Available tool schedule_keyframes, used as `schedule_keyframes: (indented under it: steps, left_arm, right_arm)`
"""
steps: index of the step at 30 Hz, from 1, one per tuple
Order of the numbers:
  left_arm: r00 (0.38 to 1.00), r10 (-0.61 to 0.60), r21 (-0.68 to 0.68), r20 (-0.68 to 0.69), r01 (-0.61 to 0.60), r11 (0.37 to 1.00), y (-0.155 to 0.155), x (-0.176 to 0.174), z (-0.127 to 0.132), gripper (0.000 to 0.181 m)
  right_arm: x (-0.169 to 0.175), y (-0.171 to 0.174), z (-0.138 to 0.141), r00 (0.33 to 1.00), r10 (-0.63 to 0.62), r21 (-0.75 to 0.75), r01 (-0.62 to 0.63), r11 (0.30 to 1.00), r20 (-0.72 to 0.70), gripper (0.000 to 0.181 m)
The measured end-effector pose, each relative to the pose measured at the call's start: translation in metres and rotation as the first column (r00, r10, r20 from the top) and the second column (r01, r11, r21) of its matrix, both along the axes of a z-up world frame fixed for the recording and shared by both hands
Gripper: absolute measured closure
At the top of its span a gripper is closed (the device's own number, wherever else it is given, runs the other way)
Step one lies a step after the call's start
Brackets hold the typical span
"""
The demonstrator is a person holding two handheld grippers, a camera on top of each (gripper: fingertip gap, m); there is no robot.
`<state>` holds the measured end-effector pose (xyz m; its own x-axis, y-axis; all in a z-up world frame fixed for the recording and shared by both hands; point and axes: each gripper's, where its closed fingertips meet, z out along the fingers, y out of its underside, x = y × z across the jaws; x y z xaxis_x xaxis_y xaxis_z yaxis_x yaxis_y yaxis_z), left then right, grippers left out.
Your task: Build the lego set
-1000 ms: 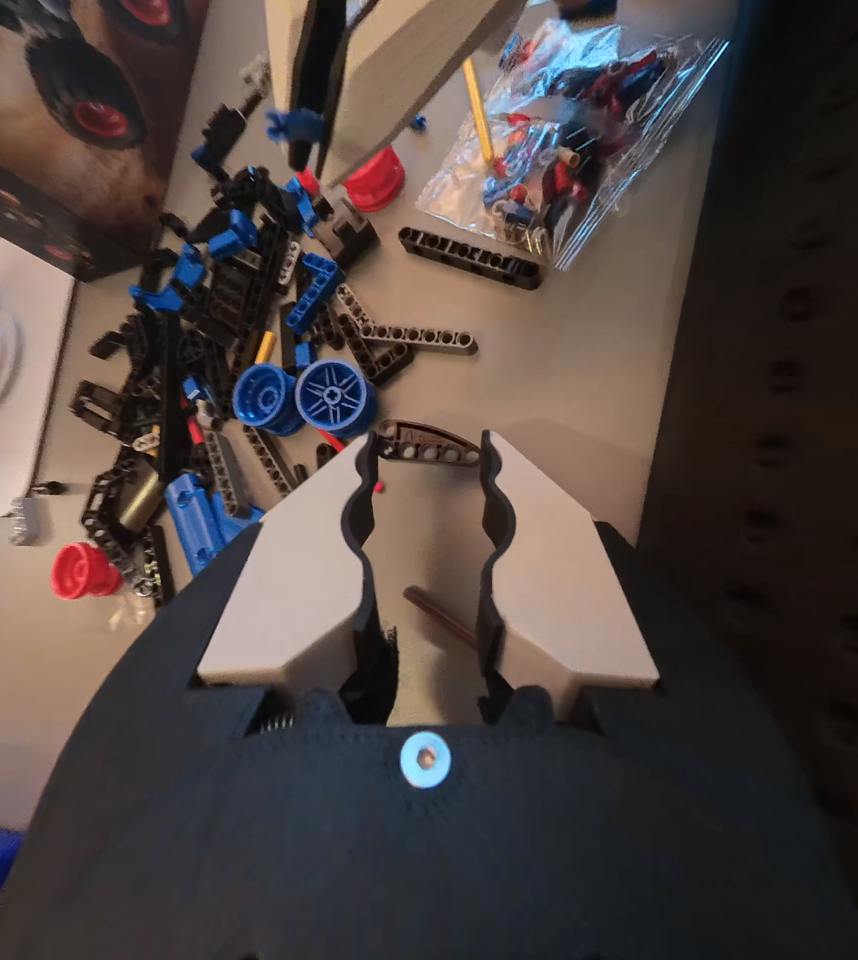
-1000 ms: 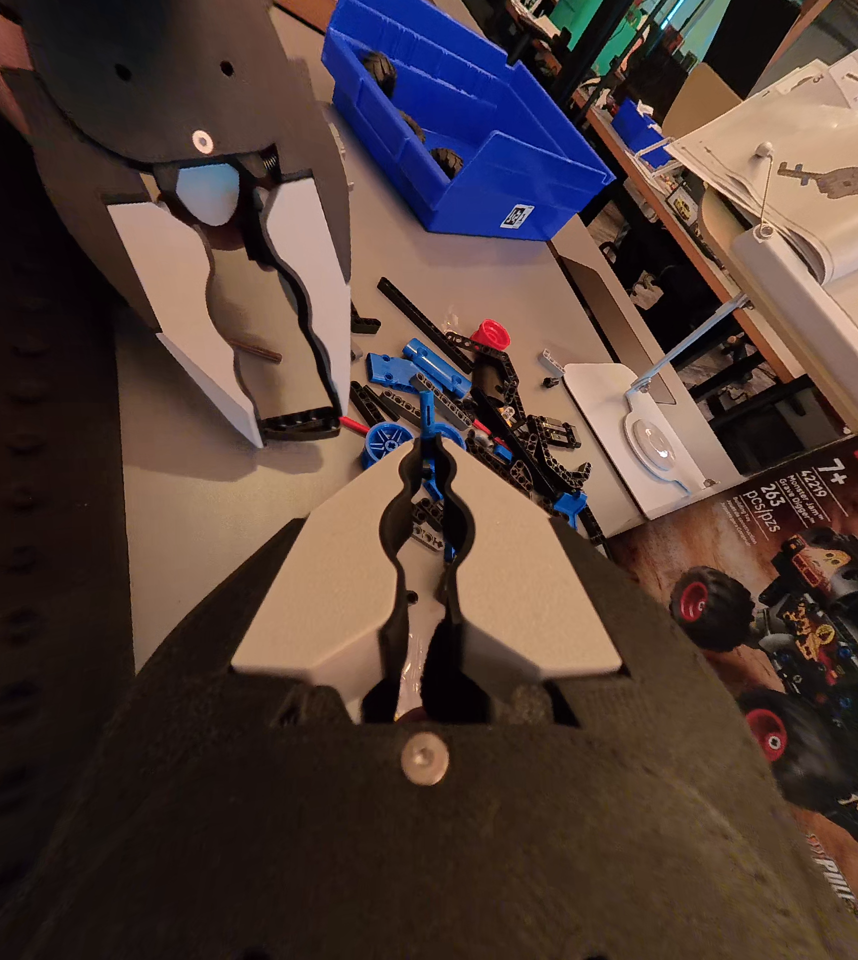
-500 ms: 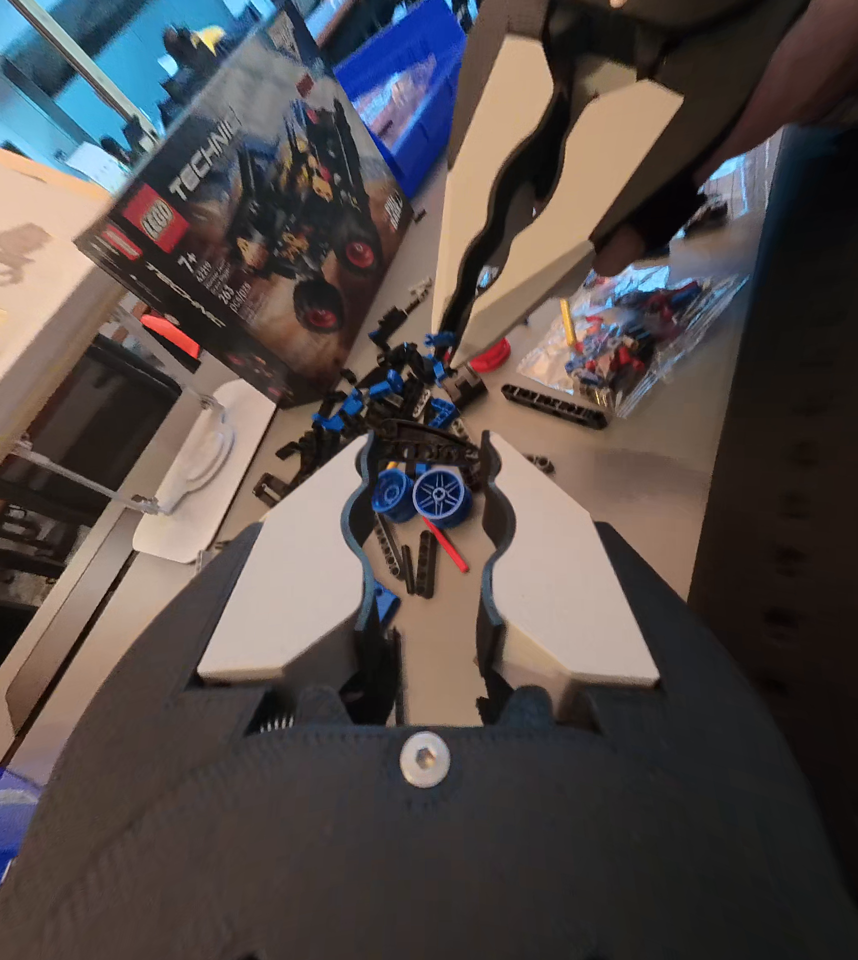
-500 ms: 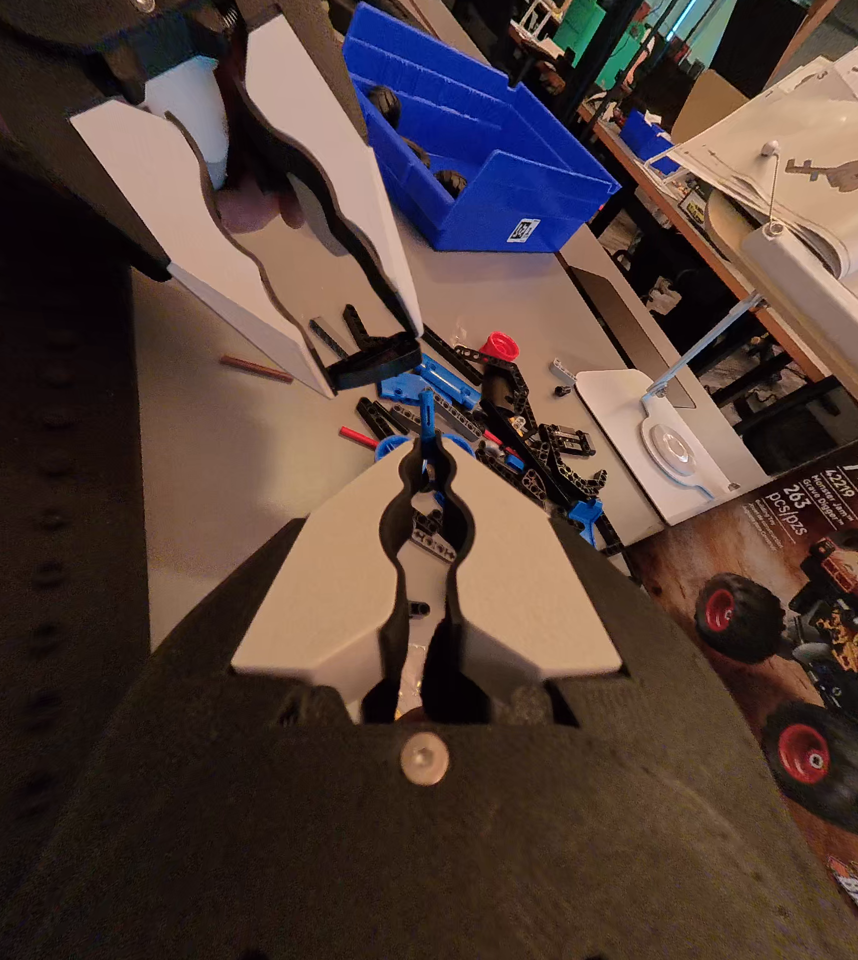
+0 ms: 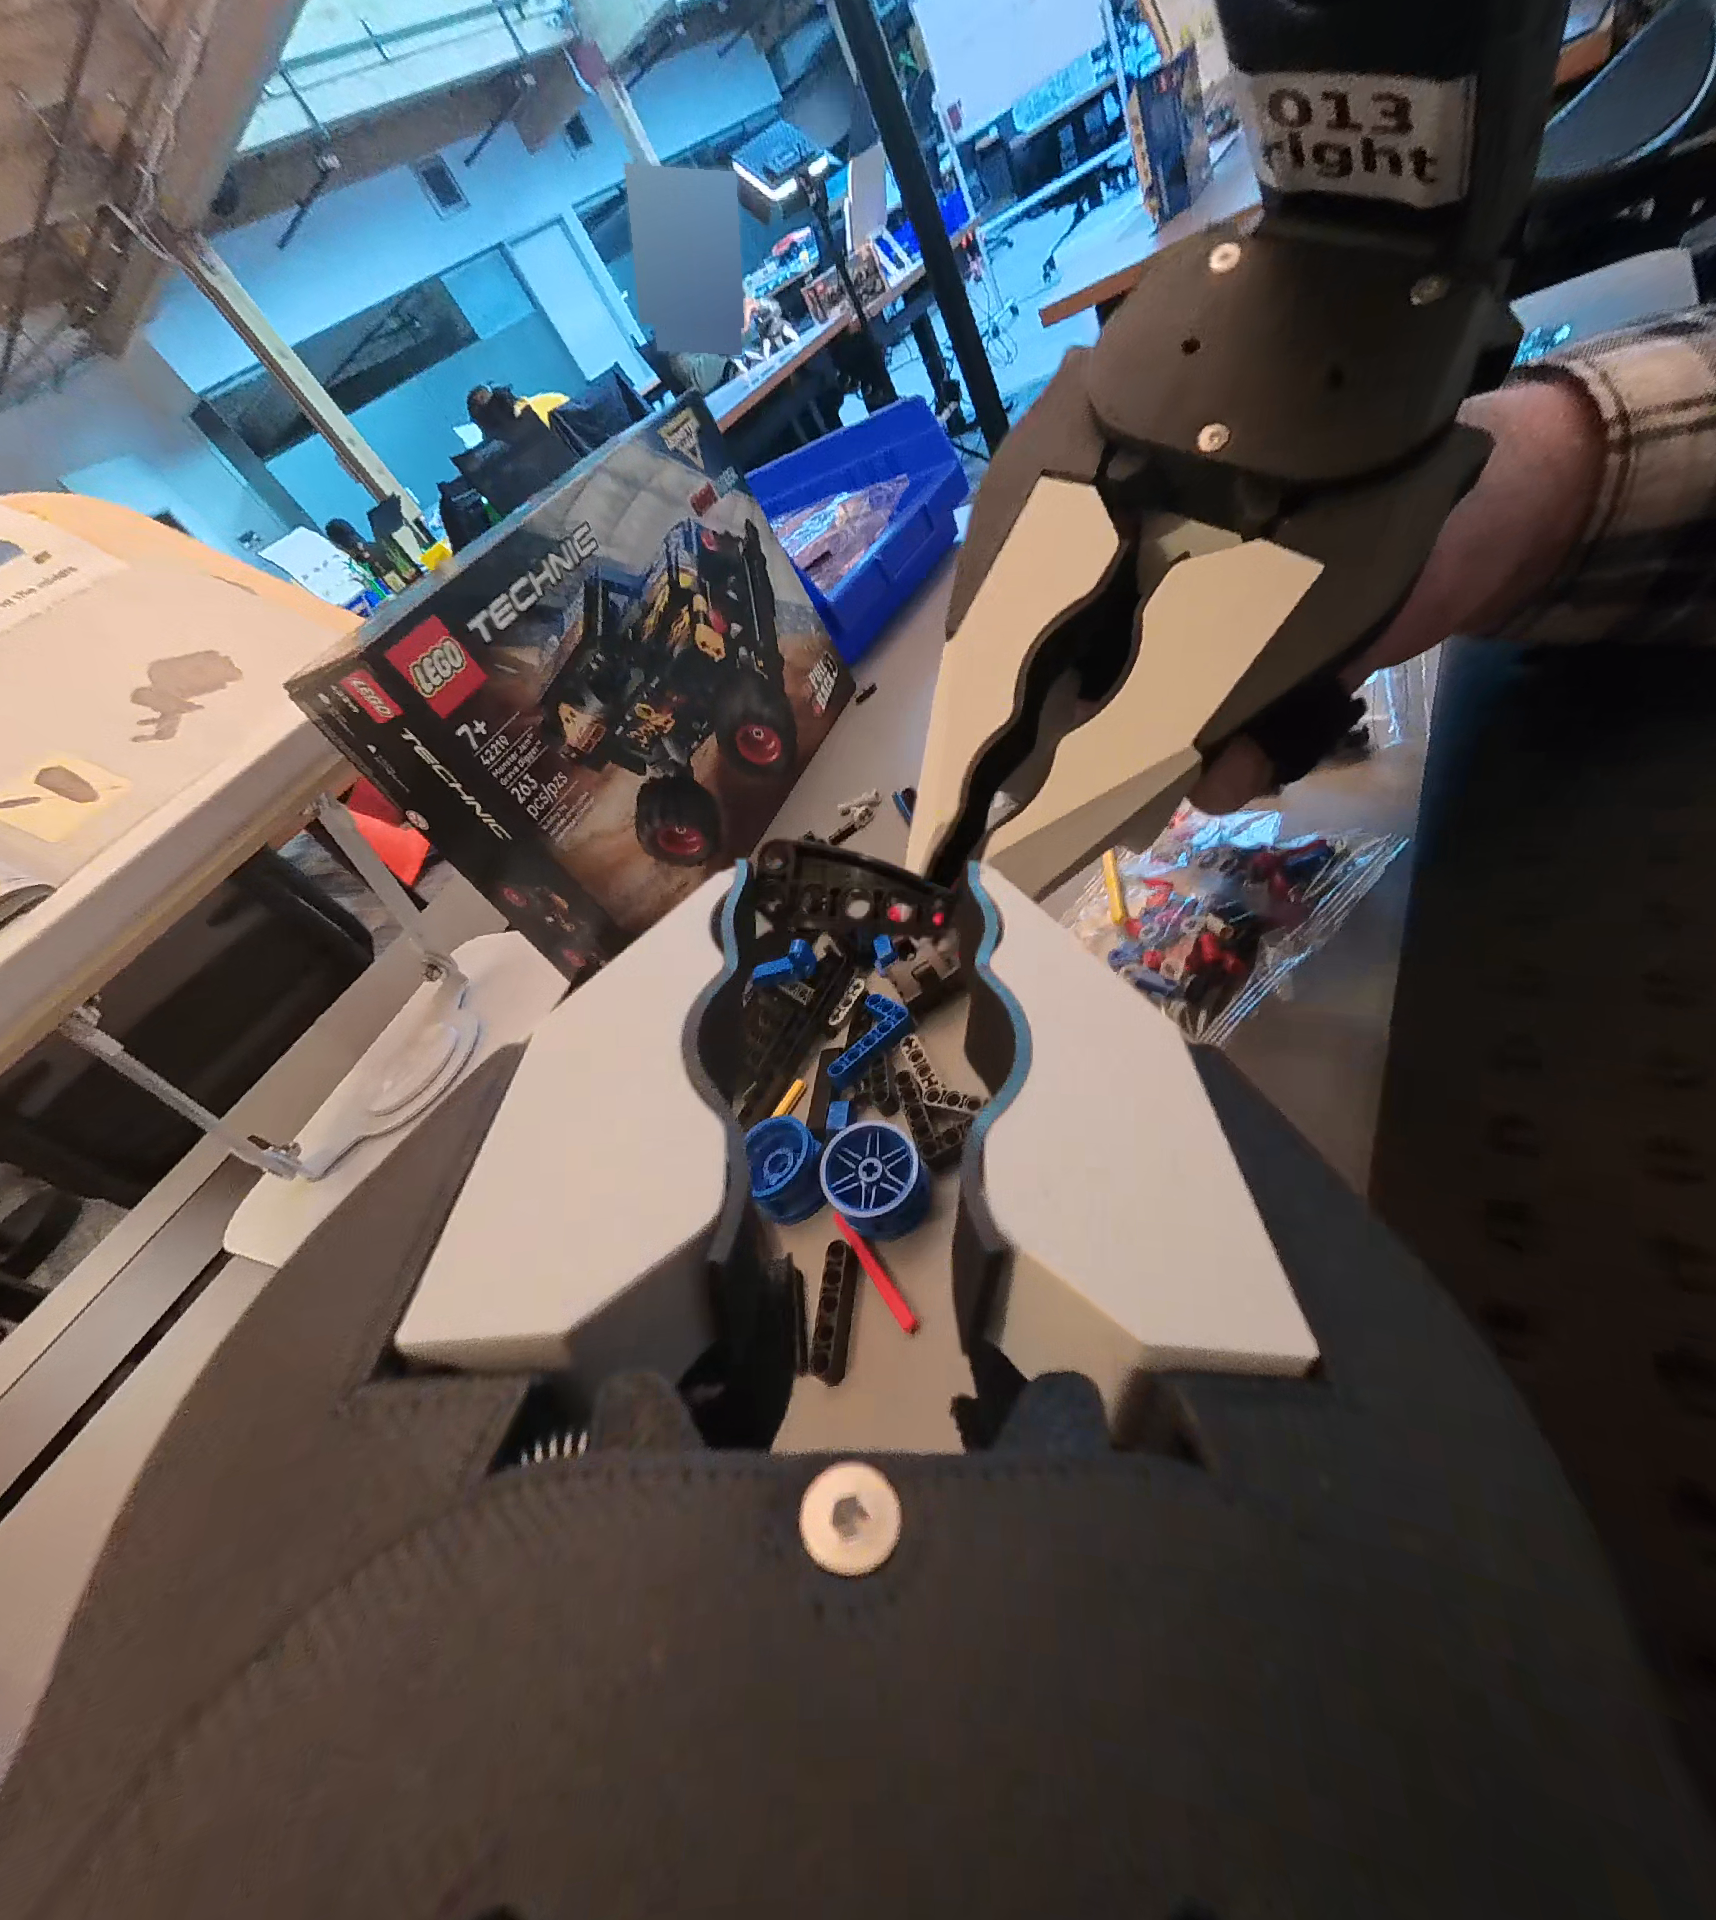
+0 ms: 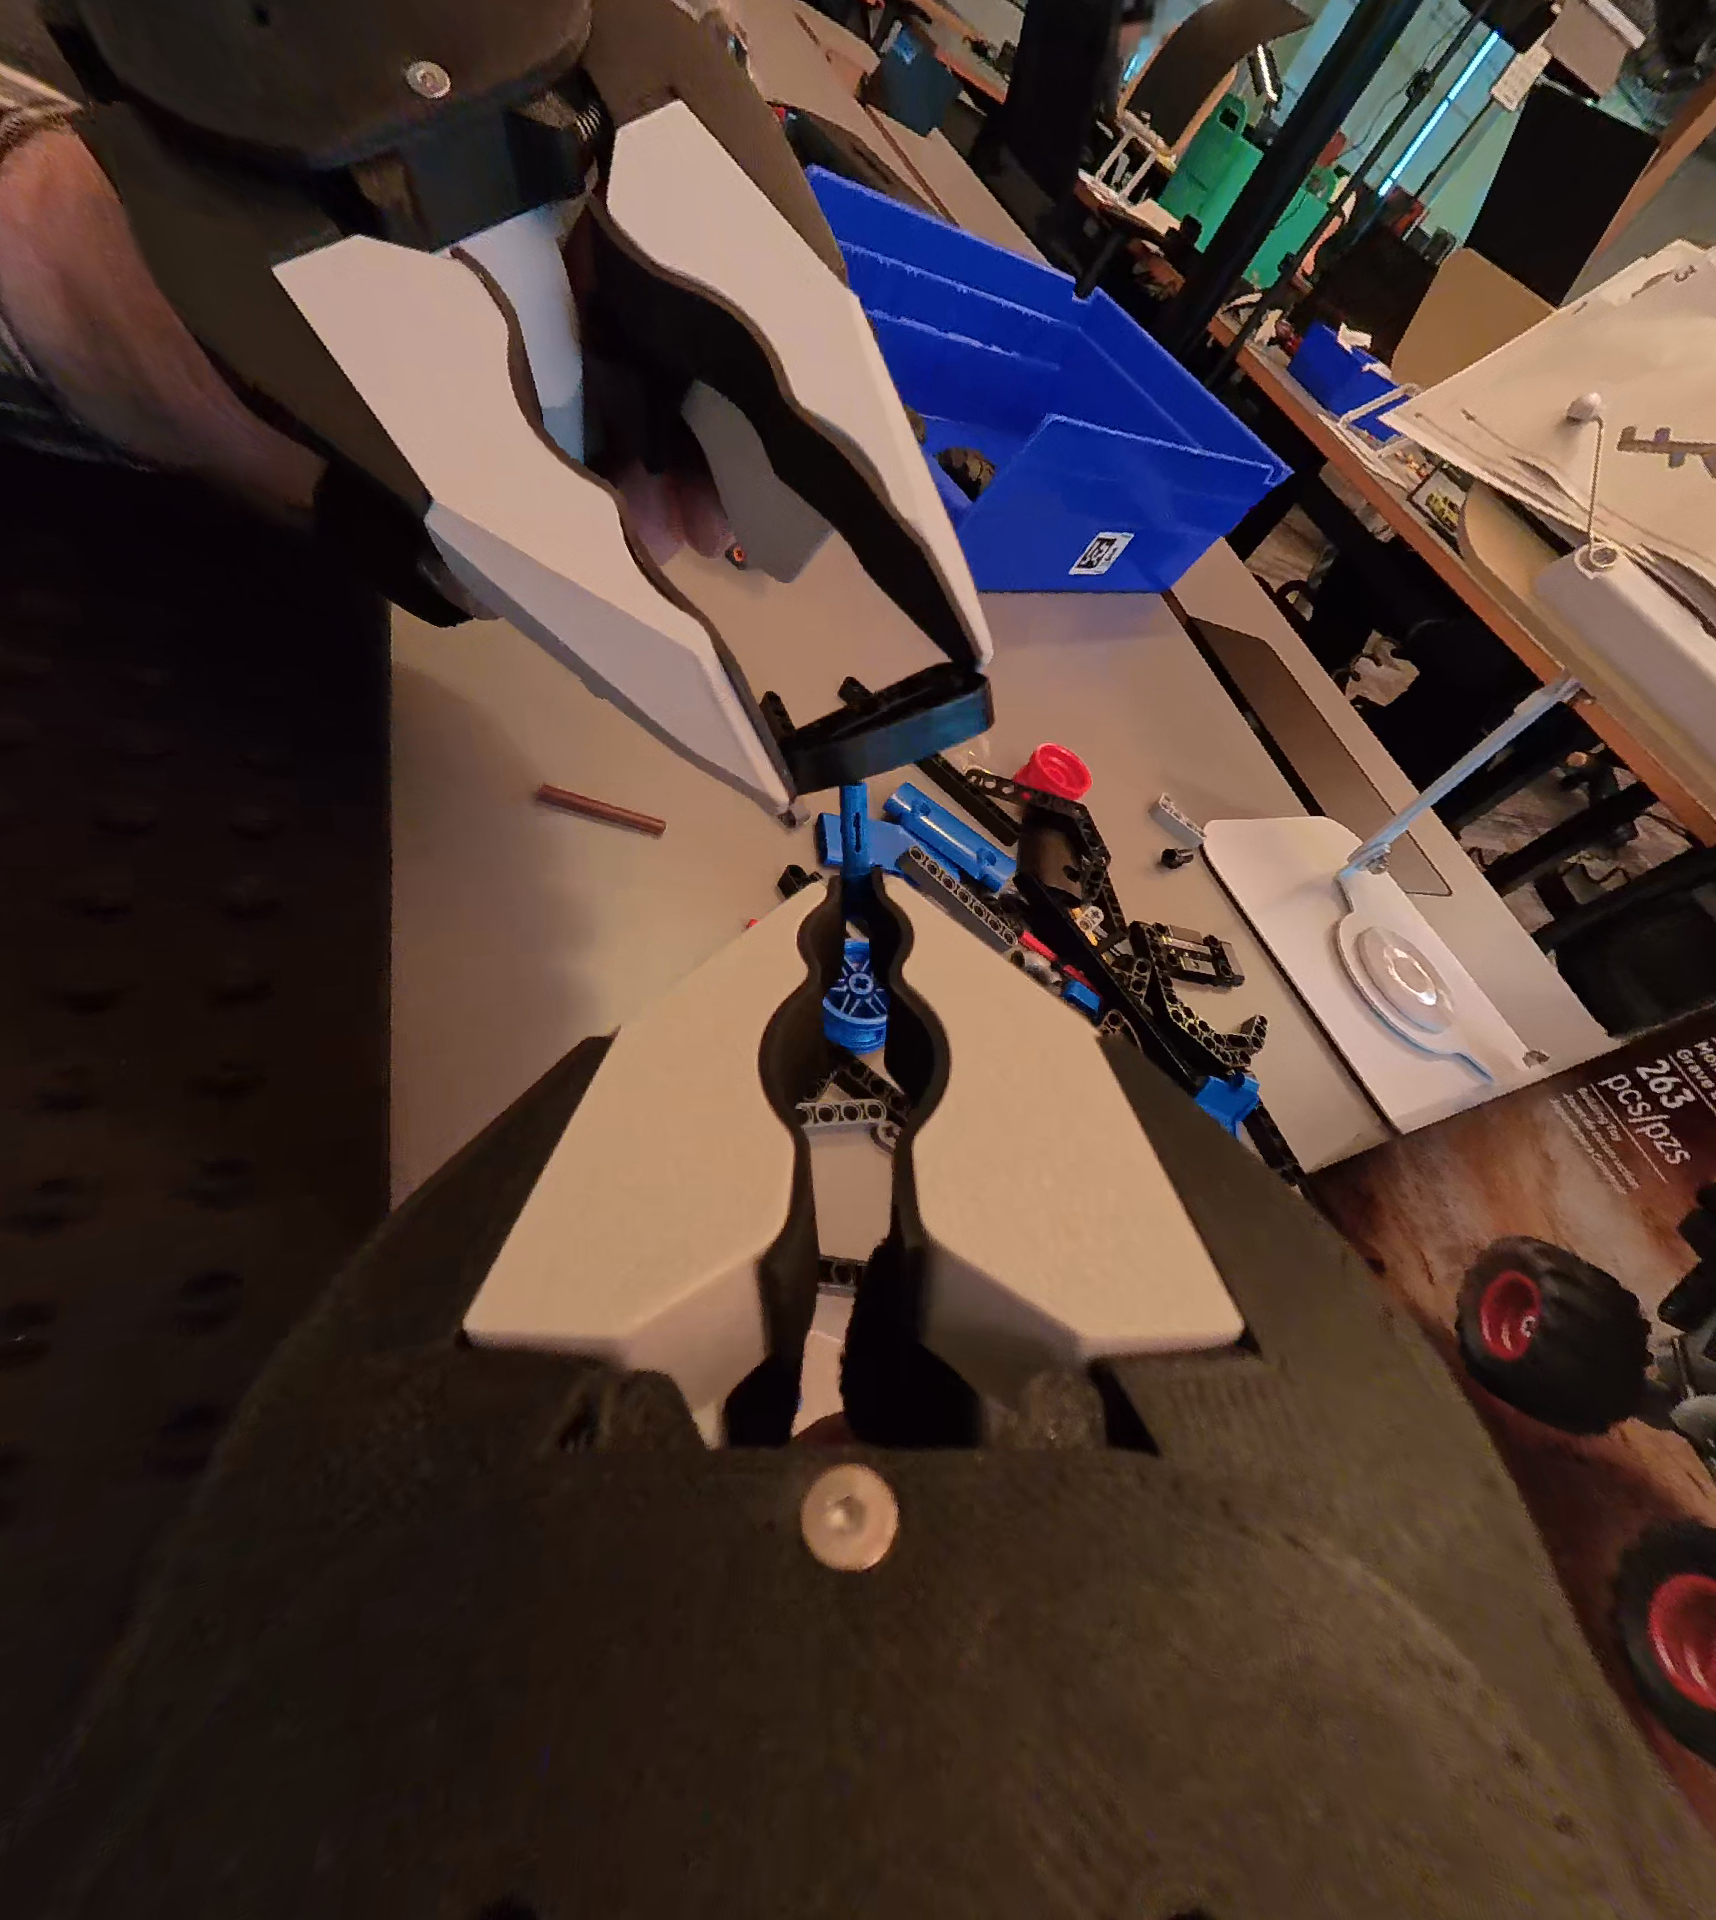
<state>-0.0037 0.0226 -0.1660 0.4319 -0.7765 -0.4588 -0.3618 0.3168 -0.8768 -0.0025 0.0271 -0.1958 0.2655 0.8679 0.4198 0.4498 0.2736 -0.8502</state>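
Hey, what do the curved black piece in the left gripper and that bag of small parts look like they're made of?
Curved black piece: apparently hard molded plastic, given its semi-gloss sheen and crisp edges. Bag: thin clear plastic film, crinkled and glinting, with the parts showing through.

Left gripper (image 5: 855,904): black textured printed body, pale grey wavy-edged fingers (image 5: 584,1164), silver hex screw (image 5: 850,1520). Right gripper (image 6: 852,894): identical build, white label band. Plaid sleeve (image 5: 1701,457); black glove (image 5: 1301,727).
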Motion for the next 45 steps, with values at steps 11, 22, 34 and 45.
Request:
schedule_keyframes:
  steps: [11, 22, 34, 45]
  left_arm:
    - [0.997, -0.05, -0.049, 0.05, 0.053, 0.997, -0.005, 0.005, 0.002, 0.145]
    - [0.985, -0.072, -0.055, 0.156, 0.081, 0.995, -0.009, 0.003, 0.018, 0.146]
    - [0.92, -0.08, -0.103, 0.384, 0.128, 0.986, -0.01, 0.001, 0.044, 0.181]
    - [0.996, 0.0, -0.316, 0.093, 0.03, 0.948, 0.003, -0.027, -0.01, 0.174]
  right_arm:
    - [-0.004, -0.005, 0.001, 1.0, 0.006, 0.051, -0.007, 0.999, 0.022, 0.18]
    - [-0.007, -0.012, 0.018, 0.993, 0.053, -0.009, -0.055, 0.998, -0.105, 0.181]
    - [-0.014, -0.024, 0.04, 0.96, 0.104, -0.084, -0.13, 0.988, -0.26, 0.18]
    - [0.013, 0.006, 0.017, 0.987, -0.023, -0.171, -0.004, 0.985, -0.159, 0.18]
